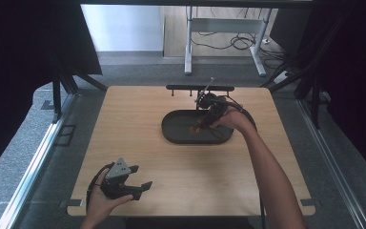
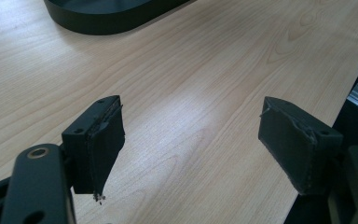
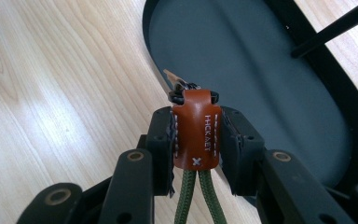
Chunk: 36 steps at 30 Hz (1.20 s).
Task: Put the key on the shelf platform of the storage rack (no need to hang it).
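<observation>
A dark oval tray (image 1: 171, 134) lies on the wooden table, right of centre. Over its right half my right gripper (image 1: 201, 125) is shut on a brown leather key fob (image 3: 196, 128) with white stitching. Green cord (image 3: 200, 198) runs back from the fob between the jaws, and a small metal clip (image 3: 177, 84) sticks out ahead, over the tray's rim (image 3: 150, 60). My left gripper (image 1: 140, 179) rests near the table's front left edge. It is open, and bare wood shows between its fingertips (image 2: 105, 135).
A thin black bar (image 1: 200, 88) on small feet stands along the table's far edge behind the tray. A black rod (image 3: 335, 28) crosses above the tray in the right gripper view. Bare wood (image 1: 138, 119) spreads left of the tray.
</observation>
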Each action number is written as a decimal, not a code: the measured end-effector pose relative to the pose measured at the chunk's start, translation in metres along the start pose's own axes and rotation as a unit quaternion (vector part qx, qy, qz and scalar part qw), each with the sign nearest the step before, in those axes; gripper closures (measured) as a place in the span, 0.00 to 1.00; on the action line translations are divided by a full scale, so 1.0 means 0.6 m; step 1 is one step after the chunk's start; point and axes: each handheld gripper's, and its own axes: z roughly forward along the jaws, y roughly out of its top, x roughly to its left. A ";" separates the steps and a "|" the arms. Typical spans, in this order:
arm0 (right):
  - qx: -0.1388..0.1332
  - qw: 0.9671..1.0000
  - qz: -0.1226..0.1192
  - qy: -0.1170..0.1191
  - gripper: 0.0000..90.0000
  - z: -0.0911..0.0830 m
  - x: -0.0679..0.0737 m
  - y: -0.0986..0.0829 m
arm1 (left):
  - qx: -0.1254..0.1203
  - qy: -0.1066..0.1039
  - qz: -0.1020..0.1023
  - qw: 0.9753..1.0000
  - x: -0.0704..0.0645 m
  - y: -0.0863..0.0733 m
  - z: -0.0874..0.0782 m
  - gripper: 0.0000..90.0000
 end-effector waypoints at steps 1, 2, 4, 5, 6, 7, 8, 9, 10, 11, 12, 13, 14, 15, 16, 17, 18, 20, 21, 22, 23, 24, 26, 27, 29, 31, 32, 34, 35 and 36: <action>0.001 1.000 0.001 -0.002 0.74 0.000 -0.001 0.001 | 0.001 0.000 0.001 1.000 0.000 0.000 -0.001 0.25; -0.001 1.000 0.004 0.000 0.74 0.001 -0.002 0.002 | 0.000 0.000 0.001 1.000 0.000 0.000 -0.001 0.25; -0.001 1.000 0.001 -0.003 0.74 0.002 -0.005 0.004 | 0.000 0.000 0.001 1.000 0.001 0.000 -0.001 0.25; 0.001 1.000 0.005 -0.004 0.74 0.002 -0.005 0.006 | -0.001 0.001 0.001 1.000 0.001 0.000 -0.002 0.25; 0.001 1.000 0.005 -0.004 0.74 0.002 -0.005 0.006 | -0.001 0.001 0.001 1.000 0.001 0.000 -0.002 0.25; 0.000 1.000 0.006 -0.004 0.74 0.002 -0.006 0.008 | -0.002 0.001 0.000 1.000 0.002 0.000 -0.003 0.25; -0.002 1.000 0.003 -0.004 0.74 0.002 -0.008 0.008 | -0.002 0.001 0.000 1.000 0.002 0.000 -0.003 0.25; -0.002 1.000 0.003 -0.004 0.74 0.002 -0.008 0.008 | -0.002 0.001 0.000 1.000 0.002 0.000 -0.003 0.25; -0.001 1.000 0.008 -0.004 0.74 0.001 -0.008 0.010 | -0.002 0.001 0.000 1.000 0.002 0.000 -0.004 0.25; -0.003 1.000 0.005 -0.004 0.74 0.001 -0.010 0.011 | -0.002 0.001 0.000 1.000 0.002 0.000 -0.004 0.25; -0.003 1.000 0.005 -0.006 0.74 0.000 -0.011 0.012 | -0.003 0.001 0.000 1.000 0.002 0.000 -0.004 0.25; -0.003 1.000 0.011 -0.005 0.74 -0.001 -0.011 0.012 | -0.003 0.001 0.000 1.000 0.002 0.000 -0.004 0.25; -0.003 1.000 0.011 -0.005 0.74 -0.001 -0.011 0.012 | -0.003 0.001 0.000 1.000 0.002 0.000 -0.004 0.25; -0.004 1.000 0.010 -0.006 0.74 -0.002 -0.015 0.012 | -0.002 0.000 0.000 1.000 0.001 0.000 -0.004 0.25; -0.004 1.000 0.010 -0.006 0.74 -0.002 -0.015 0.012 | -0.002 0.000 0.000 1.000 0.001 0.000 -0.004 0.25; -0.005 1.000 0.011 -0.008 0.74 -0.002 -0.018 0.013 | -0.002 0.000 0.000 1.000 0.001 0.000 -0.004 0.25; -0.004 1.000 0.017 -0.008 0.74 -0.002 -0.017 0.013 | -0.003 0.000 0.000 1.000 0.001 0.001 -0.004 0.25; -0.005 1.000 0.016 -0.009 0.74 -0.002 -0.019 0.014 | -0.003 0.000 0.000 1.000 0.001 0.001 -0.004 0.25; -0.003 1.000 0.017 -0.010 0.74 -0.001 -0.021 0.015 | -0.003 0.000 0.000 1.000 0.001 0.001 -0.004 0.25; -0.003 1.000 0.017 -0.011 0.74 0.000 -0.022 0.015 | -0.003 0.000 0.000 1.000 0.001 0.001 -0.004 0.25; -0.003 1.000 0.017 -0.011 0.74 0.000 -0.022 0.015 | -0.003 0.000 0.000 1.000 0.001 0.001 -0.004 0.25; -0.004 1.000 0.016 -0.012 0.74 0.003 -0.026 0.015 | -0.003 0.000 0.000 1.000 0.001 0.001 -0.005 0.25; -0.002 1.000 0.019 -0.013 0.74 0.004 -0.027 0.016 | -0.004 0.000 0.001 1.000 0.001 0.001 -0.005 0.25; 0.000 1.000 0.018 -0.013 0.74 0.009 -0.029 0.016 | -0.004 0.000 0.001 1.000 0.002 0.001 -0.006 0.25; -0.001 1.000 0.016 -0.012 0.74 0.013 -0.032 0.016 | -0.005 0.000 -0.001 1.000 0.002 0.000 -0.006 0.25; 0.001 1.000 0.019 -0.013 0.74 0.019 -0.033 0.016 | -0.006 0.000 -0.001 1.000 0.003 0.000 -0.007 0.25; 0.001 1.000 0.019 -0.013 0.74 0.019 -0.033 0.016 | -0.006 0.000 -0.001 1.000 0.003 0.000 -0.007 0.25; 0.002 1.000 0.013 -0.016 0.74 0.030 -0.036 0.016 | -0.006 0.000 -0.002 1.000 0.004 0.000 -0.007 0.25; 0.002 1.000 0.013 -0.017 0.74 0.033 -0.037 0.016 | -0.006 0.000 -0.002 1.000 0.004 0.000 -0.007 0.25; 0.002 1.000 0.013 -0.017 0.74 0.033 -0.037 0.016 | -0.006 0.000 -0.002 1.000 0.004 0.000 -0.007 0.25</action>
